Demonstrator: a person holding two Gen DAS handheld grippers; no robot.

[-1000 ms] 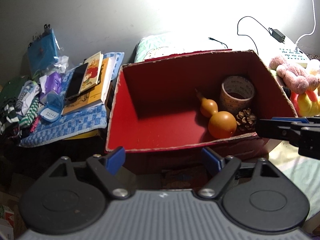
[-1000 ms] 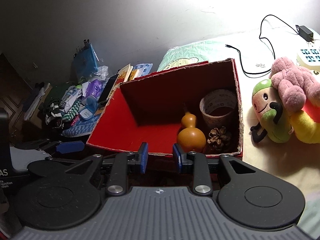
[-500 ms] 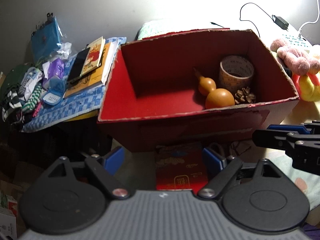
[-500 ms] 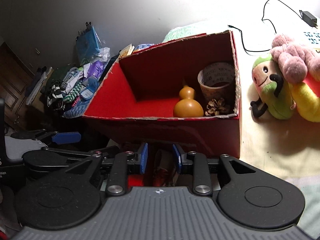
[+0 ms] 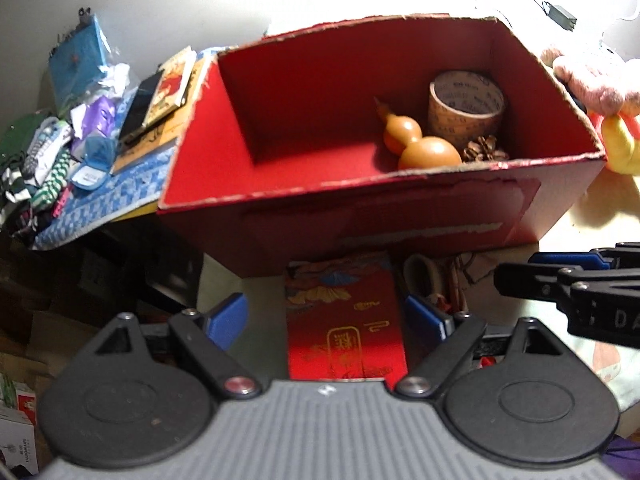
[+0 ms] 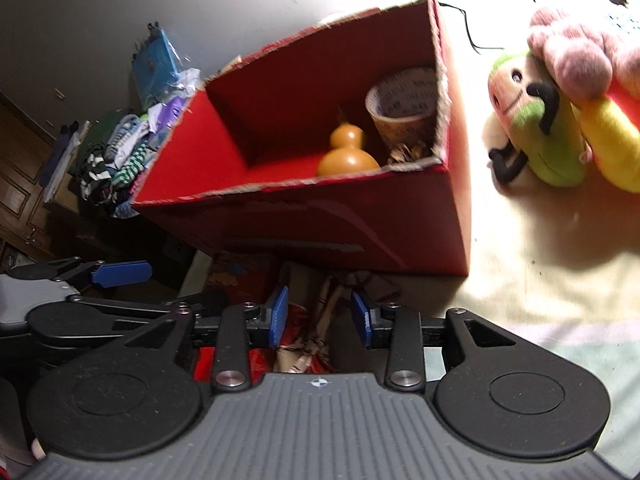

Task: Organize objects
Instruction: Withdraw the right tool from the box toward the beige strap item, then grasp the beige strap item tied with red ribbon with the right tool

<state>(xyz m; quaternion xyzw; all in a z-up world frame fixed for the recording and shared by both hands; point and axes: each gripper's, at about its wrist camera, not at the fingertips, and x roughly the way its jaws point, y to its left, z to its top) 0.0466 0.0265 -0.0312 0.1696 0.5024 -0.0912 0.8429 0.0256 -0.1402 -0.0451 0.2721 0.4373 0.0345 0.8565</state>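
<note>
1. Firstly, we note the open red cardboard box (image 5: 400,216) holding an orange gourd (image 5: 424,148), tape roll (image 5: 466,106) and pine cone (image 5: 486,150).
2. Our left gripper (image 5: 326,316) hangs released over a red printed envelope (image 5: 346,332).
3. Our right gripper (image 6: 318,316) is spread, grasping nothing.

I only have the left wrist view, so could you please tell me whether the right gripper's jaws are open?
Observer: Yes. The right gripper is partly open, with one blue pad on each side of a patterned bundle in front of the red box.
Operator: Thank you. What lies by the pink plush?
Observer: A green plush with a stitched face lies to the right of the box, apart from it.
</note>
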